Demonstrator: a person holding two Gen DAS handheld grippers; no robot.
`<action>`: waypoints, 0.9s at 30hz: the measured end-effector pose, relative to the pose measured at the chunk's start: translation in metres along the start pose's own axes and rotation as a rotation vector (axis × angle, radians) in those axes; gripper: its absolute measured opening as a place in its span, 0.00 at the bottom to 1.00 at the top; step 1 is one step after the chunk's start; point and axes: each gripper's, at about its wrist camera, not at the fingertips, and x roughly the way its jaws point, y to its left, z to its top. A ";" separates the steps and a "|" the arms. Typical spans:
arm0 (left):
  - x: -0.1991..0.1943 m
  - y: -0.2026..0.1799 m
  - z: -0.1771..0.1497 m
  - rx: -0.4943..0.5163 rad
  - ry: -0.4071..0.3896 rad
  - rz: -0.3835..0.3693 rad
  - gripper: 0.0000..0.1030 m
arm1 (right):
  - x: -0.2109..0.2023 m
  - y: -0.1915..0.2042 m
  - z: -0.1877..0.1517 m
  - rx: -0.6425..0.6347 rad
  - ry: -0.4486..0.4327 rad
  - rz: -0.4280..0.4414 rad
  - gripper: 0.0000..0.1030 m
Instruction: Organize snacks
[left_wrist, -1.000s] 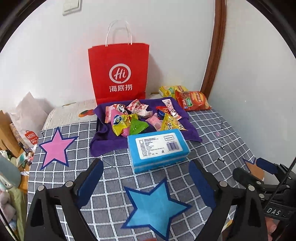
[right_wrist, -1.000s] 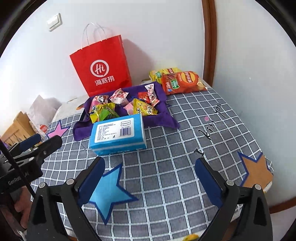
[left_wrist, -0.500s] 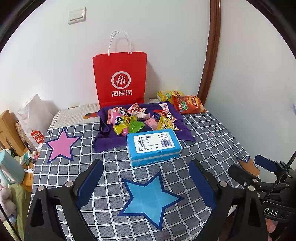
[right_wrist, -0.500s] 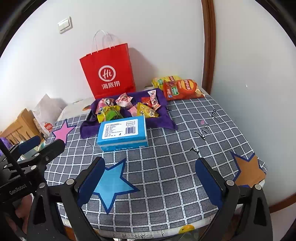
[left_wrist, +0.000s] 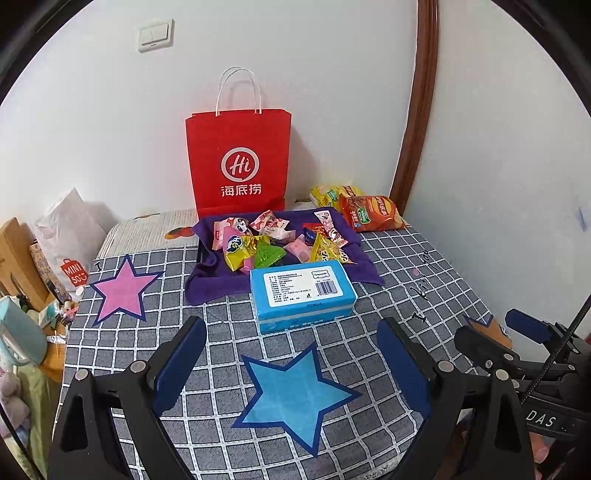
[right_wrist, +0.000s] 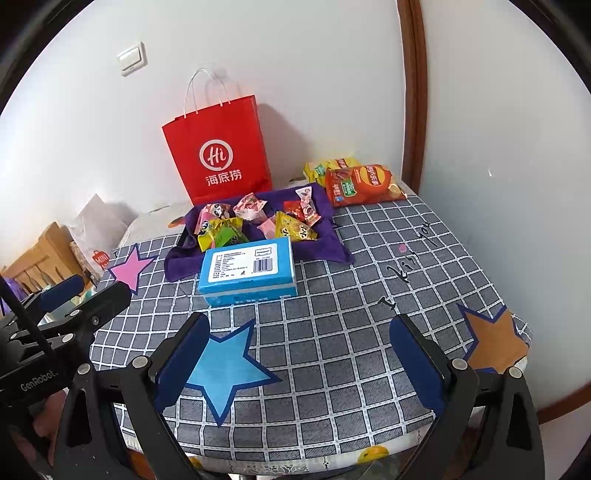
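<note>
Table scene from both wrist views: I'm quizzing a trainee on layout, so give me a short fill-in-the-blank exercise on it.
1. The blue box lies on the checked tablecloth just in front of the ____ cloth.
2. The small snack packets lie on a cloth in front of the ____ paper bag.
3. The star between the left gripper's fingers is ____.
4. The orange chip bag lies near the ____ door frame.

Answers: purple; red; blue; brown

White walls (left_wrist: 110, 129), light switch (left_wrist: 155, 35) upper left. Brown wooden trim (left_wrist: 417, 110) runs up the corner on the right. Table under grey checked cloth (right_wrist: 332, 350) with star patches. Wooden furniture (right_wrist: 40, 251) at left edge. Even, soft light.
</note>
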 end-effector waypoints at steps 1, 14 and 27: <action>0.000 0.000 0.000 -0.001 -0.001 0.000 0.91 | 0.000 0.000 0.000 0.000 0.001 0.000 0.94; -0.001 0.009 -0.001 -0.024 -0.004 -0.008 0.91 | 0.002 0.003 -0.001 0.000 0.006 0.003 0.94; -0.001 0.008 -0.002 -0.023 -0.004 -0.011 0.91 | 0.001 0.004 -0.002 -0.004 0.000 0.004 0.94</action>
